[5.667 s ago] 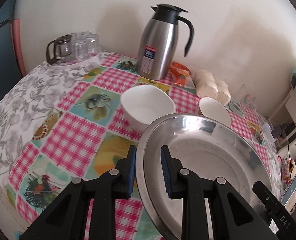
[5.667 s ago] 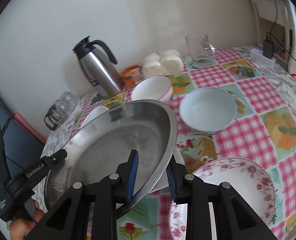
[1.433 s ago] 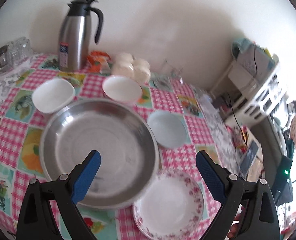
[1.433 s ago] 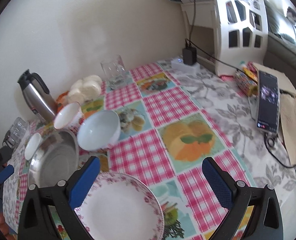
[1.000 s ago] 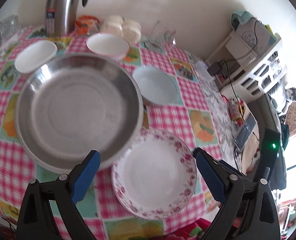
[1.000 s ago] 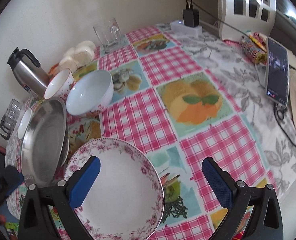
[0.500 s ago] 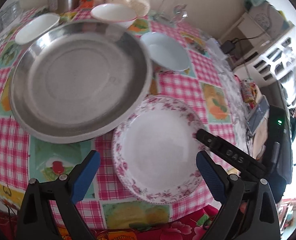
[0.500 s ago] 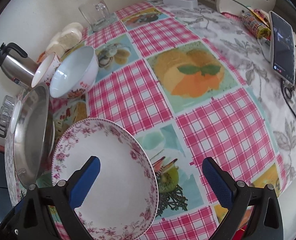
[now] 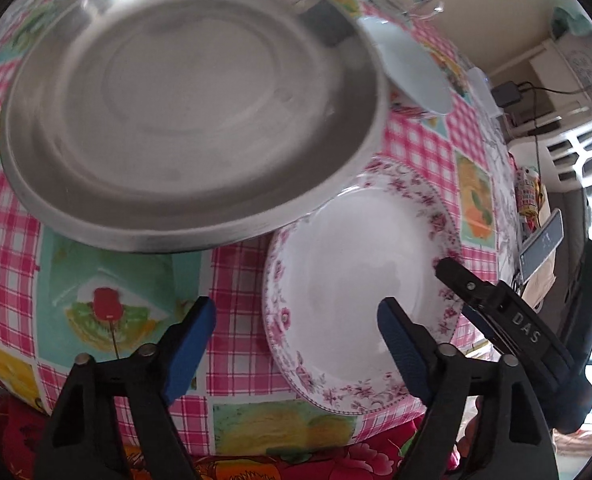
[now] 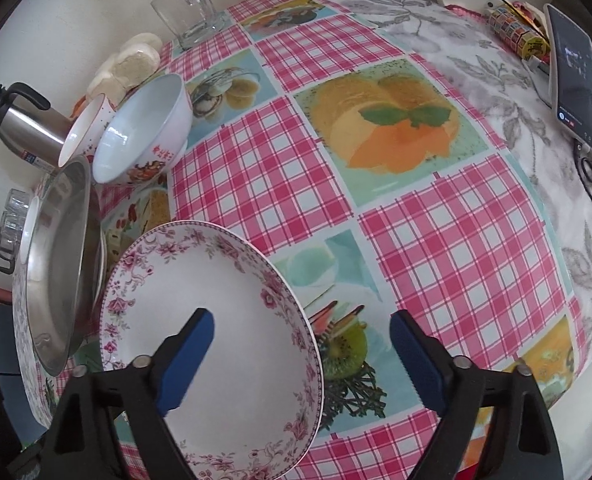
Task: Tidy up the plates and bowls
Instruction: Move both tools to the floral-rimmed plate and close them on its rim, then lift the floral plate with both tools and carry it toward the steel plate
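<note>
Both grippers have dropped toward the floral plate [image 10: 216,320], left gripper [image 9: 296,336] and right gripper [image 10: 301,350] narrowing but still spread astride its opposite rims. Nothing is stacked yet: plate, steel pan [image 9: 184,100] and bowls [image 10: 144,128] all lie on the table [image 10: 435,240].

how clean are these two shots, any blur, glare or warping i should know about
Left wrist view: fisheye bends the checked tablecloth into a dome, the steel pan shows soft glare on its rim, and the window side at the right is blown out. Right wrist view: same warping, sharp on the floral plate, though the left finger of the right gripper is motion-smeared.
</note>
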{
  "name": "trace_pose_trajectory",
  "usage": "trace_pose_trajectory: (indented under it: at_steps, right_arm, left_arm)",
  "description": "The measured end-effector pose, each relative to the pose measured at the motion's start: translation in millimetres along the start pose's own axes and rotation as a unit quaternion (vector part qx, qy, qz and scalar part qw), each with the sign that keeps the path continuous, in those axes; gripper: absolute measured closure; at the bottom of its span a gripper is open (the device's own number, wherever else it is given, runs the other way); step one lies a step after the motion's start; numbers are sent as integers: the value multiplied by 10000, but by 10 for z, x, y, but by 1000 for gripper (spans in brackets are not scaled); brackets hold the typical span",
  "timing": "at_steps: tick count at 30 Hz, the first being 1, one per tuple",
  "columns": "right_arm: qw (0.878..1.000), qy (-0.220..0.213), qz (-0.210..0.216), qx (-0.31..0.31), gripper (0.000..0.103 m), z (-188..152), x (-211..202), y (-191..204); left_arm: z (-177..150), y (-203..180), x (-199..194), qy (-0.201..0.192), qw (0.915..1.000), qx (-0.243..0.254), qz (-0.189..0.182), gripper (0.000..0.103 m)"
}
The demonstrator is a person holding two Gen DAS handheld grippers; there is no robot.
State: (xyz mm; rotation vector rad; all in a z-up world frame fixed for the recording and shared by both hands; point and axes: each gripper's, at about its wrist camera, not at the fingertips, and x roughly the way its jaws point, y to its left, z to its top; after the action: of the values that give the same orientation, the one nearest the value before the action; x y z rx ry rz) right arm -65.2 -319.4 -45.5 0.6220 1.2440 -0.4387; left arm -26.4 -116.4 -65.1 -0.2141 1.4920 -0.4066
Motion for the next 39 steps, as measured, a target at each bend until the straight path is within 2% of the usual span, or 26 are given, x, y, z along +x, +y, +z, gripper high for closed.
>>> trace_pose_trajectory:
  at_steps: [5, 6, 7, 9, 13, 15, 17, 23, 29, 33, 36, 39]
  right_arm:
    - [9998, 106, 114, 154, 19, 22, 48, -82]
    - [9997, 97, 145, 161, 22, 25, 47, -91]
    - [9997, 77, 179, 155, 25, 26, 41, -88]
    - [9996, 46, 232, 141, 39, 25, 38, -87]
    - [9994, 69, 328, 115, 55, 20, 43, -68]
    - [9992, 84, 389, 108, 59, 14, 51, -61]
    - [9988, 102, 469, 91, 62, -1, 53, -46]
    - [9980, 94, 611, 121, 64, -41, 32, -99]
    - [9986, 17, 527, 98, 81, -52, -19, -218]
    - [9983, 5, 561, 133, 83, -50, -34, -257]
    - [9988, -13, 473, 107, 83, -45, -59, -284]
    - [9990, -25, 428, 79, 83, -50, -84, -326]
  left_arm:
    - [19, 68, 48, 75, 9999, -126, 42, 23]
    - [20, 81, 55, 88, 9998, -153, 29, 33]
    - [23, 106, 63, 119, 9998, -182, 5, 38]
    - [27, 119, 45, 69, 9998, -203, 25, 44]
    - [37, 147, 30, 59, 9996, -265, -53, 59]
    - [31, 158, 34, 101, 9995, -266, -120, 71]
    - [-8, 184, 49, 167, 9993, -216, -236, 77]
    - [-7, 91, 85, 54, 9998, -75, -188, 79]
    - [28, -23, 148, -42, 9999, 53, -141, 82]
    - [40, -63, 154, -65, 9998, 176, -116, 82]
    - [45, -216, 202, -96, 9991, 416, 2, 81]
    - [61, -313, 174, -218, 9977, 633, -33, 81]
